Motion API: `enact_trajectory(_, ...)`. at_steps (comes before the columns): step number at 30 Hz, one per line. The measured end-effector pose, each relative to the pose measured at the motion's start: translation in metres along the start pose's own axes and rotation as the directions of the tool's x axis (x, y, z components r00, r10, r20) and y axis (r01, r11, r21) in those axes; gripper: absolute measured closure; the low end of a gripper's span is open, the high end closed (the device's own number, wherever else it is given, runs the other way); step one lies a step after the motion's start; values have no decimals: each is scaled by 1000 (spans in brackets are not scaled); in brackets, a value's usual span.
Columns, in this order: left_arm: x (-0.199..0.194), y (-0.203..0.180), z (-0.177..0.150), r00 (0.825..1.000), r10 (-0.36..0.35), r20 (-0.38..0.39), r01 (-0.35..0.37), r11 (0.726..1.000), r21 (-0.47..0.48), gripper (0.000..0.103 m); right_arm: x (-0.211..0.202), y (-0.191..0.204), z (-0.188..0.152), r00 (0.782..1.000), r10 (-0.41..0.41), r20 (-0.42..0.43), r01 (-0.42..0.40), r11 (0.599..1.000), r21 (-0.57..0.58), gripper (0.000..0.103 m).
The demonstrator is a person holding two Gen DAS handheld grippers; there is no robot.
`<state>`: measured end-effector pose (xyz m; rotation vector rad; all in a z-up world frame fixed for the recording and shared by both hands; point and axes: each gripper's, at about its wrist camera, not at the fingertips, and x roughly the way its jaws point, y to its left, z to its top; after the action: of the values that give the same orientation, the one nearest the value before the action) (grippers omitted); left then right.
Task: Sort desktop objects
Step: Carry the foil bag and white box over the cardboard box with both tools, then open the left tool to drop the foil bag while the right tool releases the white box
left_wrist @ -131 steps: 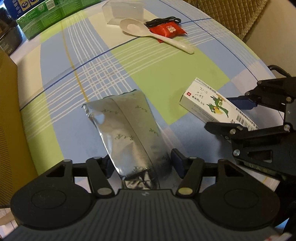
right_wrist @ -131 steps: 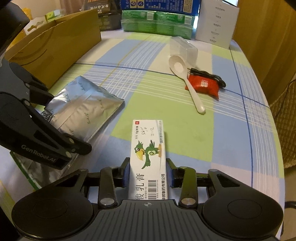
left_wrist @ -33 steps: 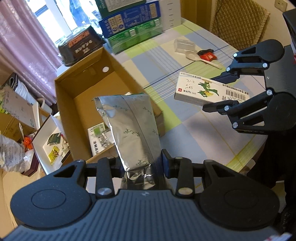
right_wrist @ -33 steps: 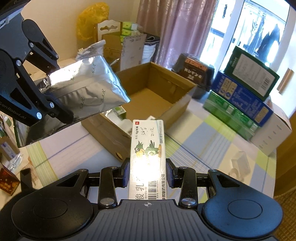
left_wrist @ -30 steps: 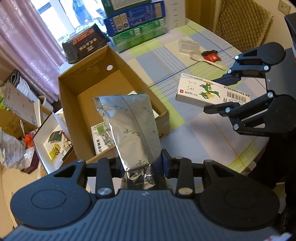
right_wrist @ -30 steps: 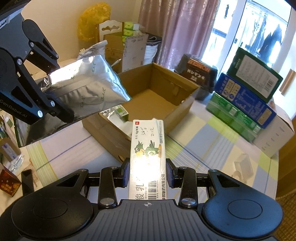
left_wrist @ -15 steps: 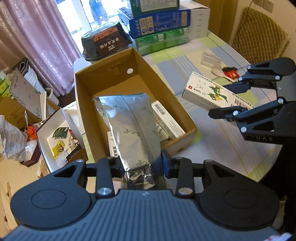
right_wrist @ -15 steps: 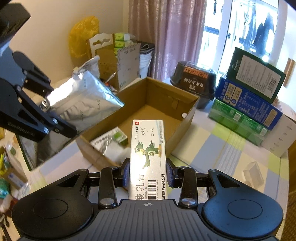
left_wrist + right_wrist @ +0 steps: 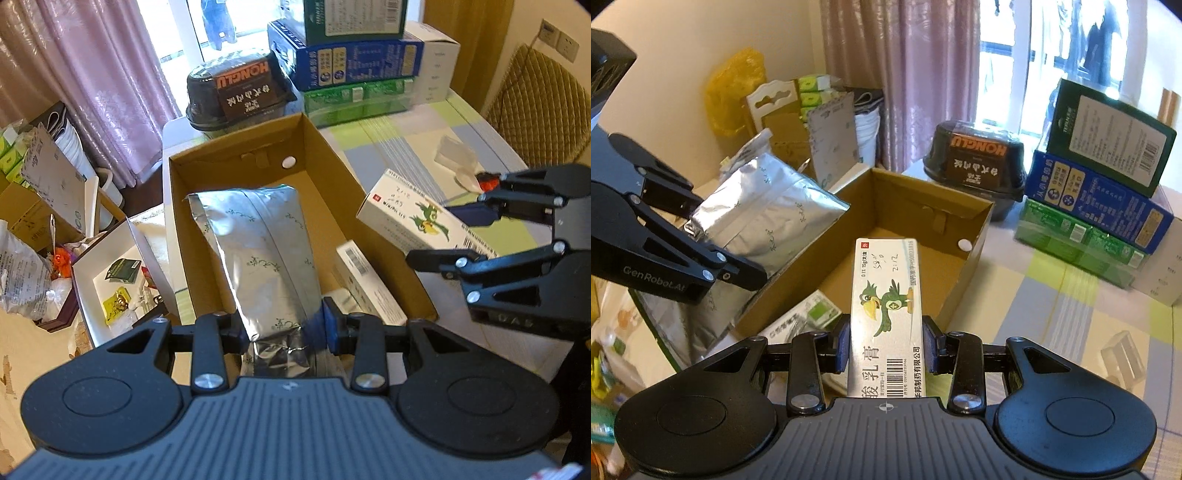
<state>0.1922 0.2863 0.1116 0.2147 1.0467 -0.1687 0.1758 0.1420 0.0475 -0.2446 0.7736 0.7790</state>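
Note:
My left gripper (image 9: 284, 326) is shut on a silver foil pouch (image 9: 264, 251), held in the air over the open cardboard box (image 9: 306, 136). My right gripper (image 9: 886, 349) is shut on a white ointment box with a green bird (image 9: 886, 306), hanging above the box's right wall. In the right wrist view the foil pouch (image 9: 764, 218) and left gripper (image 9: 738, 273) hover at the left above the cardboard box (image 9: 975, 236). From the left wrist view, the ointment box (image 9: 413, 218) and right gripper (image 9: 436, 236) appear at the right. Inside the cardboard box lie white medicine cartons (image 9: 369, 284).
A black noodle bowl (image 9: 240, 92) and stacked blue and green boxes (image 9: 351, 62) stand behind the cardboard box. On the checked tablecloth (image 9: 1071, 295) at the far right lie a clear plastic case (image 9: 452, 153), a spoon and a red packet. A white tray of clutter (image 9: 110, 280) sits below at the left.
Both grippers lifted their items off the table and carried them to the cardboard box. In the last half second both moved further over the box opening.

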Motion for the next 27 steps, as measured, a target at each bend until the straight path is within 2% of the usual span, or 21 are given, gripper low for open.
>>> enact_trajectory(10, 28, 15, 15, 1000, -12, 1, 12, 999, -41, 71, 30, -10, 8, 1000, 5, -9, -5, 998, 61, 67)
enact_trajectory(27, 69, 27, 21, 1000, -17, -24, 15, 997, -70, 71, 62, -22, 10, 1000, 15, -16, -13, 992, 128, 67)
